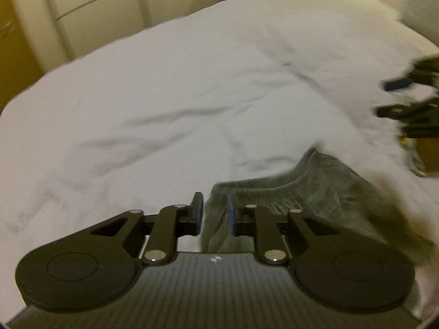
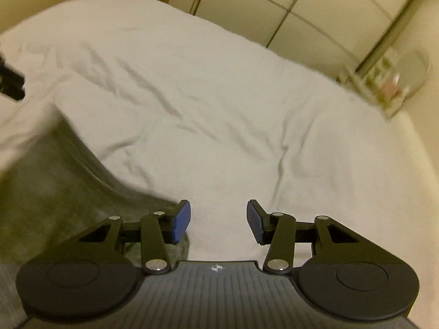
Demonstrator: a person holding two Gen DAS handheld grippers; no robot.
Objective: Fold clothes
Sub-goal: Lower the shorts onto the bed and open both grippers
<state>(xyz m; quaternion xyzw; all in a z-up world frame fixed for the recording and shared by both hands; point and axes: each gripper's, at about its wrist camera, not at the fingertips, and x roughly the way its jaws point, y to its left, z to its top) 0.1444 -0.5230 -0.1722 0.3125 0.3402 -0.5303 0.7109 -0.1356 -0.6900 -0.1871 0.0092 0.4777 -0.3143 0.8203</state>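
A grey garment (image 1: 307, 192) with a gathered elastic waistband lies on the white bed (image 1: 164, 109), low and right of centre in the left wrist view. My left gripper (image 1: 215, 211) is shut on a bunch of the garment's edge, and grey cloth fills the narrow gap between its blue pads. In the right wrist view the grey garment (image 2: 46, 192) covers the lower left. My right gripper (image 2: 218, 219) stands open over bare sheet, with its left fingertip (image 2: 181, 220) over the garment's edge. The right gripper (image 1: 408, 101) also shows, blurred, at the right edge of the left wrist view.
A wrinkled white sheet (image 2: 219, 96) covers the bed. Pale wardrobe doors (image 2: 301, 8) stand behind it. Blurred small items (image 2: 384, 82) sit by the bed's far right side. A brown wooden surface (image 1: 13, 54) lies at the far left.
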